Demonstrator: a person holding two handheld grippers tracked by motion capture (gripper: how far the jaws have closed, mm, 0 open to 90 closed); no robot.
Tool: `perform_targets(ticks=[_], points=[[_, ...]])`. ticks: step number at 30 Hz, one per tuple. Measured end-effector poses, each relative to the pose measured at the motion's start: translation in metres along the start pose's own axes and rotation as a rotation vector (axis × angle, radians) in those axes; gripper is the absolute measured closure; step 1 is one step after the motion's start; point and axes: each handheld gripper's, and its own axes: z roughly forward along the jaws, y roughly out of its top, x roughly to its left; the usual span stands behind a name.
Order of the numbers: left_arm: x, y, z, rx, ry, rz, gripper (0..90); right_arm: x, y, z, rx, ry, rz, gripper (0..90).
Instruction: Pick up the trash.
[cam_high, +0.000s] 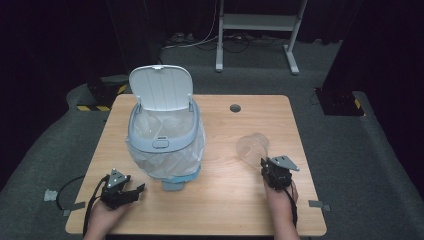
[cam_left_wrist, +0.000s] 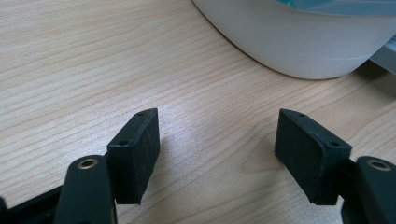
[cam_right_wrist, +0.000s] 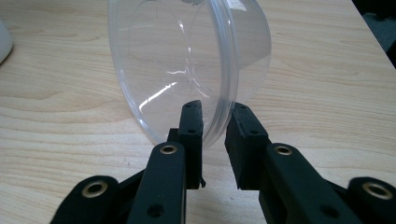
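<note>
Right tool (cam_right_wrist: 214, 140) pinching cup (cam_right_wrist: 187, 60) rim, bin (cam_high: 165, 135) lid raised

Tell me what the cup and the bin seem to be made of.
The cup: probably clear glossy plastic, since the table's grain shows through its thin wall. The bin: likely matte white and pale blue plastic, with a moulded hinged lid and a thin translucent liner bag.

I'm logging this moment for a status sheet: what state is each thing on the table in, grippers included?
Bin: upright, lined with a clear bag.
Lid: flipped open, standing up at the back.
Cup: clear, empty, on its side, rim pinched by the right gripper.
Right gripper: shut on the cup rim.
Left gripper: open, empty, low over the table beside the bin.
</note>
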Motion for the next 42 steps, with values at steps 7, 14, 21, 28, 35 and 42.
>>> perform_targets(ticks=[7,14,21,28,35,42], points=[[0.0,0.0,0.0,0.0,0.0,0.0,31.0,0.001,0.001,-0.002,-0.009,0.014,0.008,78.8],[0.0,0.0,0.0,0.0,0.0,0.0,31.1,0.004,0.004,-0.006,-0.043,0.053,0.023,82.9],[0.0,0.0,0.0,0.0,0.0,0.0,31.1,0.011,0.007,-0.01,-0.068,0.069,0.002,84.1],[0.0,0.0,0.0,0.0,0.0,0.0,31.1,0.017,0.011,-0.017,-0.108,0.078,-0.002,84.1],[0.0,0.0,0.0,0.0,0.0,0.0,31.1,0.03,0.018,-0.028,-0.165,0.092,-0.032,84.2],[0.0,0.0,0.0,0.0,0.0,0.0,31.1,0.048,0.026,-0.037,-0.213,0.119,-0.06,84.1]])
